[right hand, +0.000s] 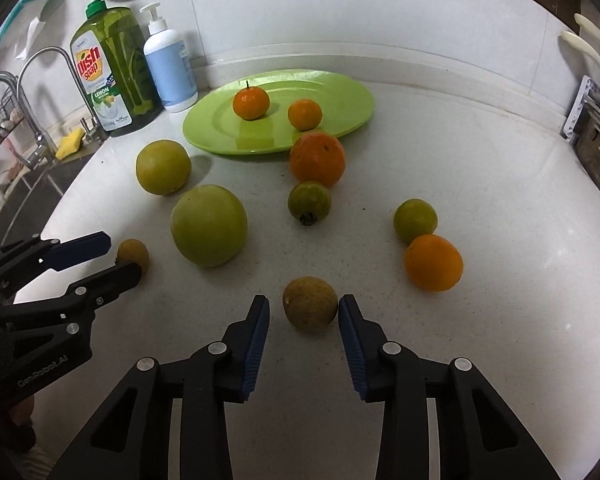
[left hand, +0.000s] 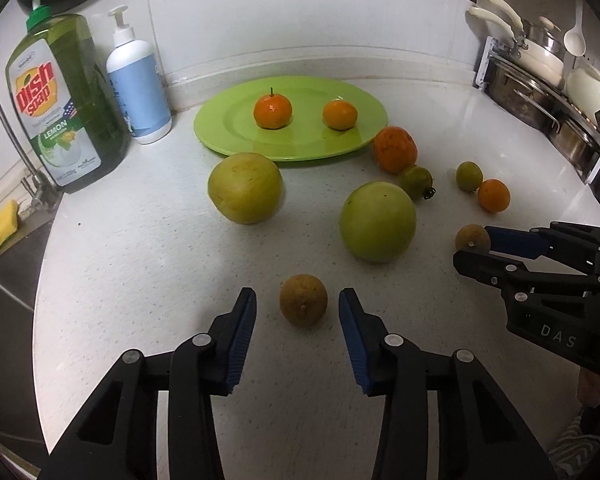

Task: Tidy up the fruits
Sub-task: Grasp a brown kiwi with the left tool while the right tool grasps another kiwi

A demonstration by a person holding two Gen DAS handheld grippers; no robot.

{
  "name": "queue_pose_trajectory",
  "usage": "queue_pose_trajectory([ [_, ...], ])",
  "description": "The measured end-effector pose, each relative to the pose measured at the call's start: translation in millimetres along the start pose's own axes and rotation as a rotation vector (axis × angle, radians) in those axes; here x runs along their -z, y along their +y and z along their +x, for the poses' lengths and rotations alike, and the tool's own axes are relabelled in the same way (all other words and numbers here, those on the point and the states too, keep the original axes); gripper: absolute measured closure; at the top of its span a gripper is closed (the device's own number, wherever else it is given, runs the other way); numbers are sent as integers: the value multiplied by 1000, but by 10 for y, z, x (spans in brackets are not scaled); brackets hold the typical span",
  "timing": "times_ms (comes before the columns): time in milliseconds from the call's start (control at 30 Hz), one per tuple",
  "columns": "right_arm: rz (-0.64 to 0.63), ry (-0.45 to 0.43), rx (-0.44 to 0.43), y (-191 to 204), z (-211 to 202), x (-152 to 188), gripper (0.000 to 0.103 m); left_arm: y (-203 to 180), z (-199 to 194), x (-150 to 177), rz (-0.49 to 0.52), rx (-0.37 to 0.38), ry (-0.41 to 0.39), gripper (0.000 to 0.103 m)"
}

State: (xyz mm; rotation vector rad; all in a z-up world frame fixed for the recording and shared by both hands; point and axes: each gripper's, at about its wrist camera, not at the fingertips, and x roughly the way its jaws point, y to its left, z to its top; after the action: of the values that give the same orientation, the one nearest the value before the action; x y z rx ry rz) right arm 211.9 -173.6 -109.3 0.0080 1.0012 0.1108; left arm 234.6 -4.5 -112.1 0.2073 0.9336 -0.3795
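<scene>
Brown and rough-skinned, 2 small round fruits sit on the white speckled counter, each between the blue pads of 1 pair of tongs. The left brown fruit lies between the left tongs, whose pads stand apart from it on both sides with a gap showing, so these tongs are open around it. The right brown fruit lies between the right tongs; the right-hand pad stands just at its skin and the other is a little clear, so no firm grip shows.

Beyond them, 2 large green-yellow fruits rest on the counter: one near the middle and a yellower one further left, just in front of the lime-green plate. On the plate stand 2 small oranges, a stemmed one and a plainer one, apart from each other. A larger orange sits at the plate's right edge, with a small green tomato-like fruit touching it in front. Further right, a small green citrus touches another orange.

At the back left stand a green dish soap bottle and a white-and-blue pump bottle. Pans are stacked at the far right.
</scene>
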Motion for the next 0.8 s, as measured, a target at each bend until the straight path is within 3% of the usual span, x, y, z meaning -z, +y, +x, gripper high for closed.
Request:
queue_pose_trajectory([
  [400, -5, 10, 0, 7, 57, -21, 73, -1, 90, -18, -18, 16, 28, 77],
  [800, -41, -23, 2, 78, -32, -32, 73, -4, -14, -43, -17, 17, -6, 77],
])
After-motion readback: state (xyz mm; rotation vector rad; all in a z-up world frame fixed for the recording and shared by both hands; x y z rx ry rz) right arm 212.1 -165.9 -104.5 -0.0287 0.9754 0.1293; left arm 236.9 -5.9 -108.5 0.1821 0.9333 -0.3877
